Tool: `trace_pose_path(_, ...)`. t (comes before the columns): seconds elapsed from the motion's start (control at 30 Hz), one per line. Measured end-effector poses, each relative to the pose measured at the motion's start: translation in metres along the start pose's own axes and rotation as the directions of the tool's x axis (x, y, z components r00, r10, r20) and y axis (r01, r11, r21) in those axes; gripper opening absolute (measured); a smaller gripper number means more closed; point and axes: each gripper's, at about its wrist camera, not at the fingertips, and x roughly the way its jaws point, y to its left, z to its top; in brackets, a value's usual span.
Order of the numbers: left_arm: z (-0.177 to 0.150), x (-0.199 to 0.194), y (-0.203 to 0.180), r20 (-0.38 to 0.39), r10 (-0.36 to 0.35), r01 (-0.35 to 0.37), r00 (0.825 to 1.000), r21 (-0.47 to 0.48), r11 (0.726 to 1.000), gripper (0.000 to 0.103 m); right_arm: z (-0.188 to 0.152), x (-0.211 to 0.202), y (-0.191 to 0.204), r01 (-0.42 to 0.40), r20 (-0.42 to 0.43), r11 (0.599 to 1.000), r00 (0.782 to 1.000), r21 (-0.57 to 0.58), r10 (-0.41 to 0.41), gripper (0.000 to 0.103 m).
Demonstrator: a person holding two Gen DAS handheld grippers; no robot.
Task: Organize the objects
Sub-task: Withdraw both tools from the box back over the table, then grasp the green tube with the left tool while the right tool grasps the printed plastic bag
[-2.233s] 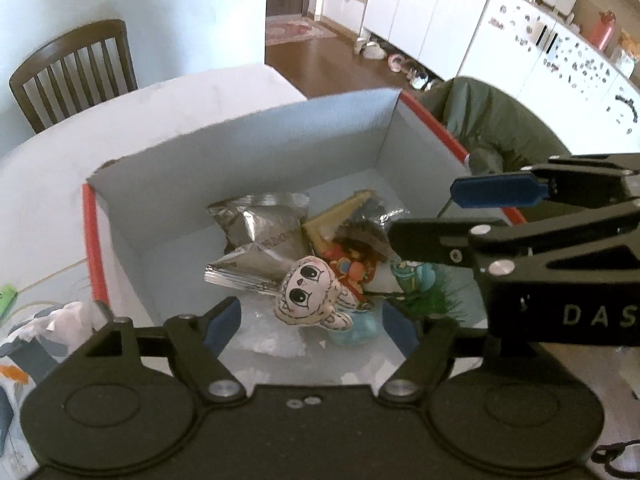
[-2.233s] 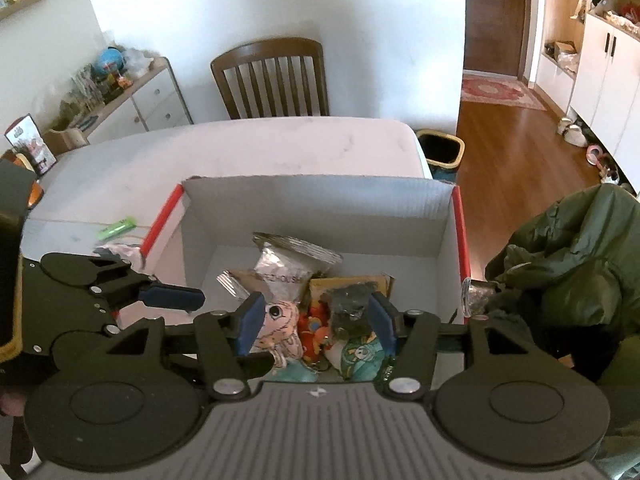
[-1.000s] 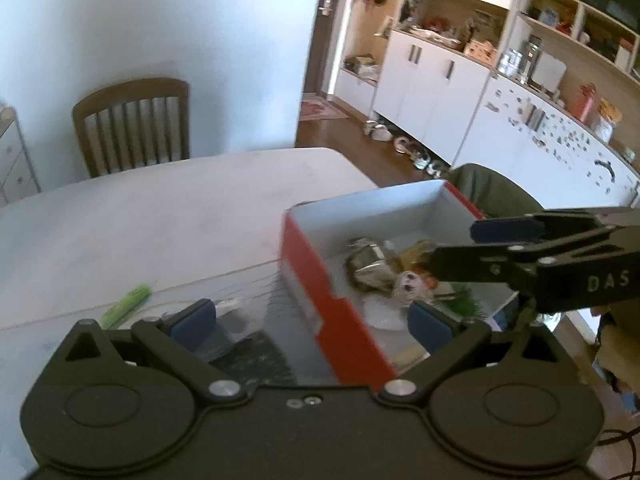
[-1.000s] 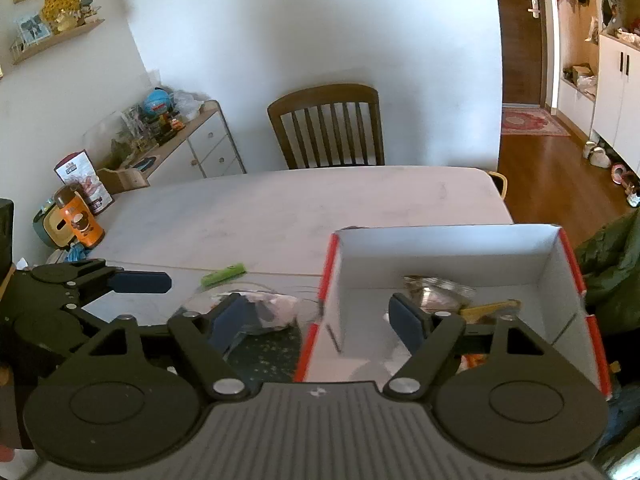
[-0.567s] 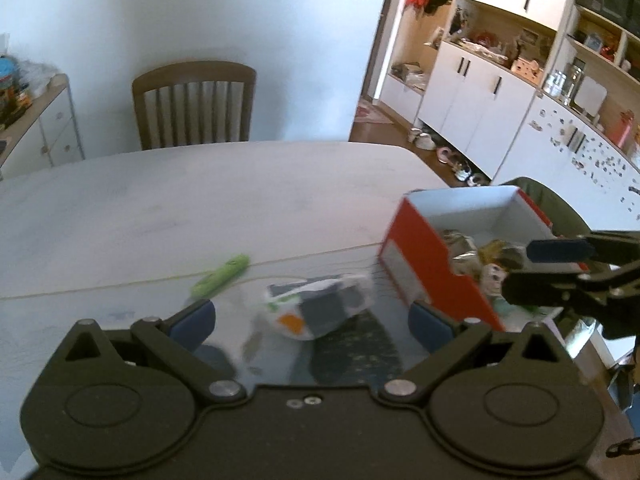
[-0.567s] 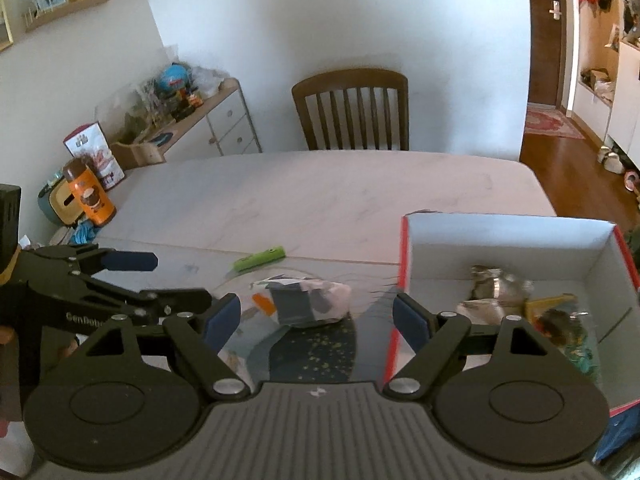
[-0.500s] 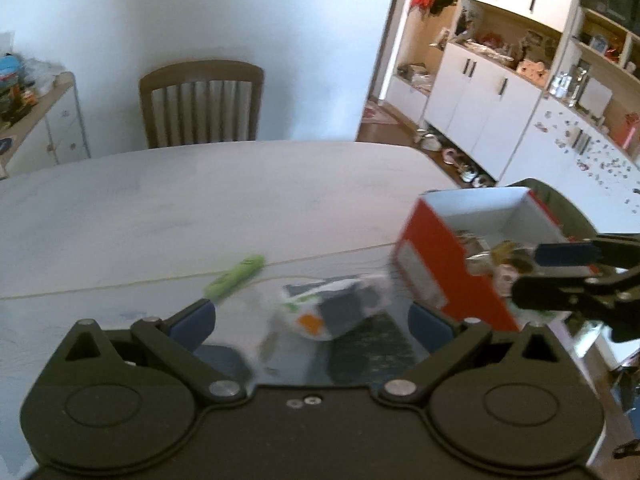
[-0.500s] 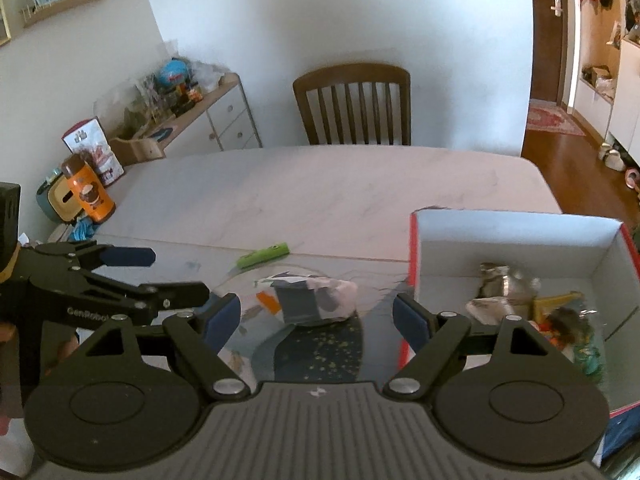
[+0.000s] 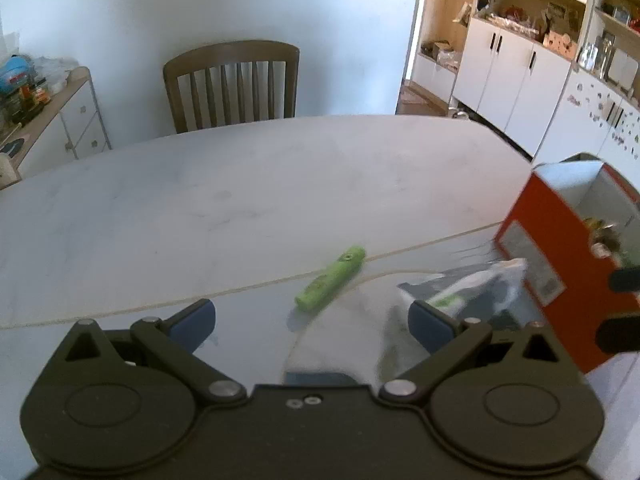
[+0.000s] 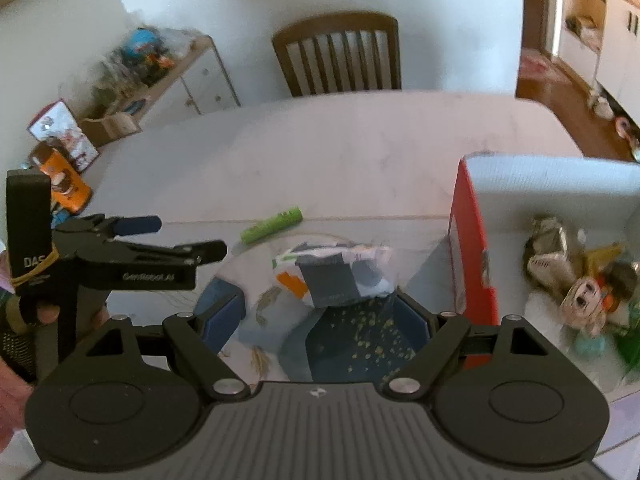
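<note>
A small green tube (image 9: 331, 278) (image 10: 272, 225) lies on the white table, just beyond my left gripper (image 9: 310, 320), which is open and empty. To the tube's right is a crumpled clear bag (image 9: 468, 288) (image 10: 332, 268) holding white, grey and orange items. It sits directly ahead of my right gripper (image 10: 318, 314), also open and empty. A red box (image 9: 552, 248) (image 10: 468, 248) with a white inside stands at the right, holding a foil packet (image 10: 548, 240), a small doll (image 10: 580, 296) and other bits. In the right wrist view the left gripper (image 10: 180, 236) hovers left of the bag.
A wooden chair (image 9: 232, 80) stands at the table's far side. A sideboard (image 10: 160, 76) with clutter runs along the left wall, and an orange container (image 10: 66, 186) is near the table's left edge. White cabinets (image 9: 516, 76) are at the back right.
Both grippers have pulled back from over the box and swung left. The box now sits at the right edge, with the green tube and the bag in front of the open fingers.
</note>
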Motion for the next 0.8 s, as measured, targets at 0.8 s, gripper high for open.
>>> trace_pose_path(0.8,0.007,0.072,0.004,-0.01,-0.04,0.041,0.999,0.166,0.985,0.102,0.033,0.102,-0.012,0.263,-0.165,0.9,0.962,0.349,-0.217,0.083)
